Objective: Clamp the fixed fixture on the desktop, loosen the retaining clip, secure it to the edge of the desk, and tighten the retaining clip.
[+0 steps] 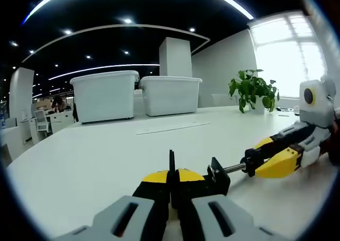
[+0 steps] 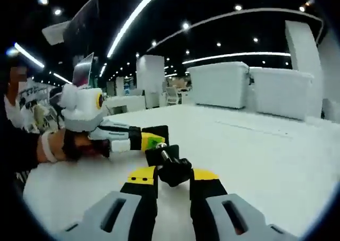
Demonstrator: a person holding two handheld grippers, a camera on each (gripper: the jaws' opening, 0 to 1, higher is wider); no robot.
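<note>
So the black clamp fixture [image 1: 218,178] sits on the white desk [image 1: 106,161], well in from the edge, with both tools on it. Best bet here, I reckon: keep the body pinned steady and twist only the screw handle, slow, so the thing doesn't skid.

The left gripper [image 1: 172,190] has its jaws nearly together, pinching the fixture's thin upright plate. The right gripper [image 2: 172,183] is open partway, jaws either side of the black knob [image 2: 175,170] at the end of the shiny screw [image 1: 234,168], apparently gripping it.
</note>
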